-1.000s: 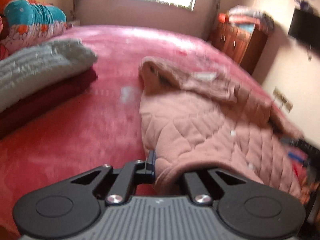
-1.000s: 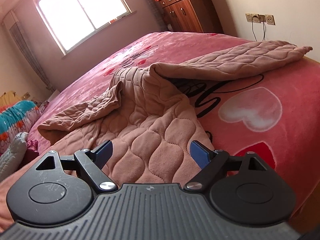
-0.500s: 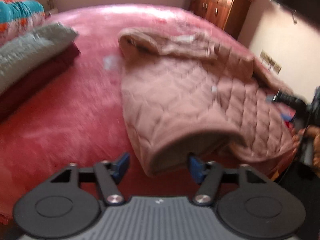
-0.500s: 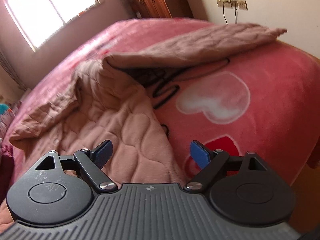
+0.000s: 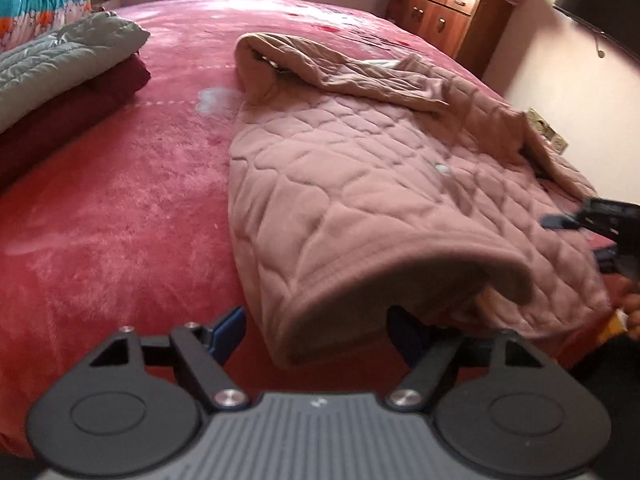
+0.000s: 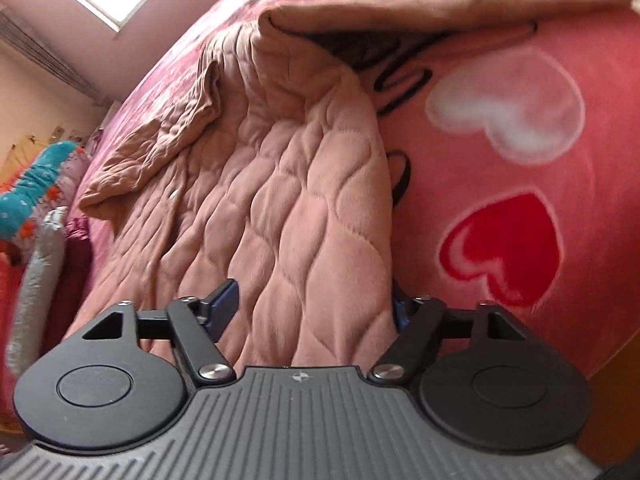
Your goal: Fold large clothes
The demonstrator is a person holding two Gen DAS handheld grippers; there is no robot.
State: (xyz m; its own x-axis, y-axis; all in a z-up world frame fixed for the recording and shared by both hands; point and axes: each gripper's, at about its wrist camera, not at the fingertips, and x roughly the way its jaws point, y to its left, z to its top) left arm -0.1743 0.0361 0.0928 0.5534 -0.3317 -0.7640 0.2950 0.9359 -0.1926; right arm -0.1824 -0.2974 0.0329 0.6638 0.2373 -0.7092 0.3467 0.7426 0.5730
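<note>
Nearest, left gripper (image 5: 316, 332): jaws apart, lately narrowing a little, the hem of the pink quilted coat (image 5: 360, 184) lying loose between them, pads not pressing. Right gripper (image 6: 312, 306): jaws spread and lately closing, straddling the coat's (image 6: 280, 184) near edge; one pad hidden behind cloth, so a pinch cannot be confirmed. Beyond, coat spread flat on red blanket (image 5: 120, 200), sleeve crumpled toward its far end. Farther left, grey folded quilt (image 5: 60, 60). Farthest, wooden cabinet (image 5: 452, 20).
</note>
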